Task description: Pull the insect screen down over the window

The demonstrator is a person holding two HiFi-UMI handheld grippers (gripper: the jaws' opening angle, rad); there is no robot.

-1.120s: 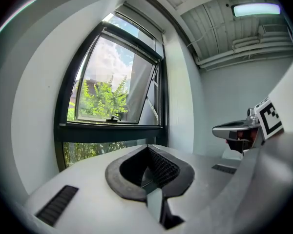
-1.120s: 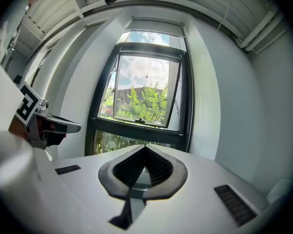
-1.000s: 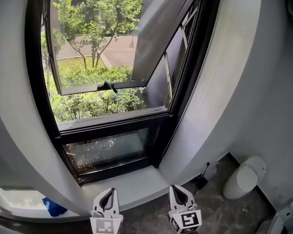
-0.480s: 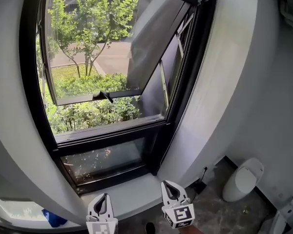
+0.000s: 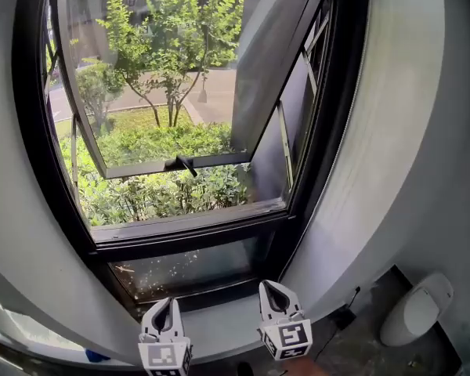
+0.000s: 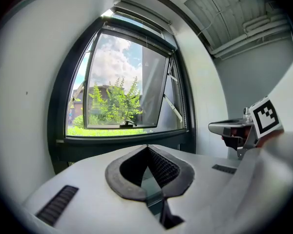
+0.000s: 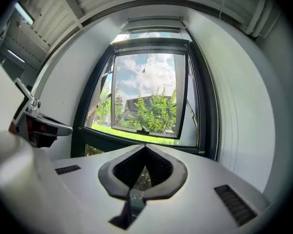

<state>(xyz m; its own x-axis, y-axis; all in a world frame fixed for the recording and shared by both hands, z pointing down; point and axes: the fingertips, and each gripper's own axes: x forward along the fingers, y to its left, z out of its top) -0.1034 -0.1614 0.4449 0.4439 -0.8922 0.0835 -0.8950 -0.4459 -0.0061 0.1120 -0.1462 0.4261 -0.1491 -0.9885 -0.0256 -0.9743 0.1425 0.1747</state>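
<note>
Beneath the window frame (image 5: 188, 241), left gripper (image 5: 165, 307) and right gripper (image 5: 272, 291) hang closed, empty, apart.

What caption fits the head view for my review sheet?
Left gripper and right gripper, both shut and empty, low in front of the open, unscreened window.

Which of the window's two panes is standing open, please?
The upper pane, swung outward at its bottom edge; the lower pane beneath it lies flat and closed.
</note>
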